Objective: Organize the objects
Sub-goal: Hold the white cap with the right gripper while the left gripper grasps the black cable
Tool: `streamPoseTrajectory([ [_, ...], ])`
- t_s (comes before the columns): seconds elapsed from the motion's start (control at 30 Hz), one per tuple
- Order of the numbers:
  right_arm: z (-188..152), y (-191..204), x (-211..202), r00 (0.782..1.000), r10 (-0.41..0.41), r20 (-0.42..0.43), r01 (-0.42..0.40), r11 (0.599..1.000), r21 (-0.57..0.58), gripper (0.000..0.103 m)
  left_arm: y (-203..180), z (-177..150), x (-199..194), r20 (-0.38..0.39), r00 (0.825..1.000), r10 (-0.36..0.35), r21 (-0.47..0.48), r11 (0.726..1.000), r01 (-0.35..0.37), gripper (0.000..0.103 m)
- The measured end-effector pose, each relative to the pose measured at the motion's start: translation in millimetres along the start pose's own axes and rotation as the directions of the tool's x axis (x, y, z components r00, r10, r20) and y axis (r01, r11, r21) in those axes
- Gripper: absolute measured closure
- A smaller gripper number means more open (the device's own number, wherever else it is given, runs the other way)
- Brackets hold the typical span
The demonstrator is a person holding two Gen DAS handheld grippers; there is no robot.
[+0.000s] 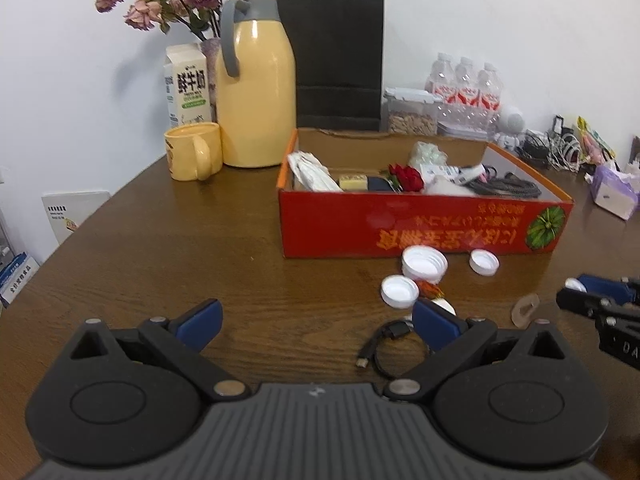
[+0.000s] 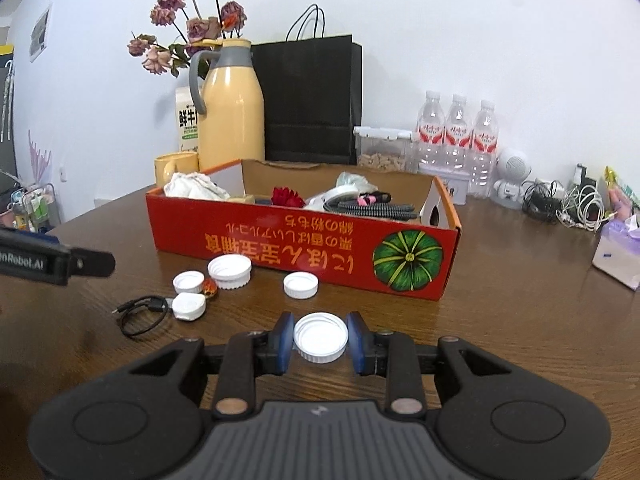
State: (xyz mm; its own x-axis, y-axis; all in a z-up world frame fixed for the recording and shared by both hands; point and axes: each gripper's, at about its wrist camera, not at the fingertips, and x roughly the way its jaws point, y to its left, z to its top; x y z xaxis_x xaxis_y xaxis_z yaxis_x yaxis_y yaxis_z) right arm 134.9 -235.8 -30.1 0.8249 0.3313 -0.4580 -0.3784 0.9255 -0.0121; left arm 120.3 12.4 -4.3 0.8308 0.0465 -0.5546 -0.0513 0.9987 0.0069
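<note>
My right gripper (image 2: 320, 324) is shut on a white bottle cap (image 2: 320, 340), its blue pads pressing both sides, low over the table in front of the red cardboard box (image 2: 280, 248). Several more white caps (image 2: 230, 268) lie loose before the box, beside a small orange-red candy (image 2: 211, 289) and a coiled black USB cable (image 2: 140, 312). My left gripper (image 1: 316, 312) stands wide open above the wood with nothing between its fingers. The cable (image 1: 384, 344) and the caps (image 1: 424, 262) lie just to its right. The right gripper (image 1: 588, 292) shows at the right edge.
Behind the box (image 1: 420, 228) stand a yellow jug (image 1: 256, 92), a yellow mug (image 1: 192, 156), a milk carton (image 1: 186, 88), a black paper bag (image 1: 336, 60), a snack container (image 1: 412, 110) and water bottles (image 1: 464, 88). A tissue pack (image 2: 618, 248) and tangled cables (image 2: 576, 204) lie at the right.
</note>
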Motion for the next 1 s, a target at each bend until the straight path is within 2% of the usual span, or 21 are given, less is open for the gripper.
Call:
streamPoseTrajectory([
  [0.27, 0.2, 3.1, -2.6, 1.000, 0.000, 0.017, 0.001, 1.000, -0.013, 0.076, -17.8, -14.6, 10.0, -0.074, 0.996, -0.051, 0.045, 0.998, 0.054, 0.000],
  [0.47, -0.3, 3.4, -3.1, 1.000, 0.005, 0.019, -0.004, 1.000, -0.016, 0.076, -21.6, -12.0, 17.5, -0.061, 0.997, -0.049, 0.029, 0.998, 0.051, 0.001],
  [0.63, -0.5, 3.3, -3.2, 1.000, 0.009, 0.019, -0.008, 1.000, -0.018, 0.076, -23.6, -9.4, 27.9, -0.070, 0.997, -0.039, 0.038, 0.998, 0.041, 0.019],
  [0.8, 0.0, 3.7, -2.4, 1.000, 0.010, 0.018, -0.010, 1.000, -0.018, 0.076, -26.1, -9.1, 35.6, -0.082, 0.996, -0.047, 0.068, 0.996, 0.053, 0.029],
  [1.0, -0.3, 4.2, -2.6, 1.000, 0.012, 0.017, -0.011, 1.000, -0.019, 0.076, -27.9, -8.6, 42.3, -0.101, 0.989, -0.112, 0.095, 0.988, 0.121, 0.060],
])
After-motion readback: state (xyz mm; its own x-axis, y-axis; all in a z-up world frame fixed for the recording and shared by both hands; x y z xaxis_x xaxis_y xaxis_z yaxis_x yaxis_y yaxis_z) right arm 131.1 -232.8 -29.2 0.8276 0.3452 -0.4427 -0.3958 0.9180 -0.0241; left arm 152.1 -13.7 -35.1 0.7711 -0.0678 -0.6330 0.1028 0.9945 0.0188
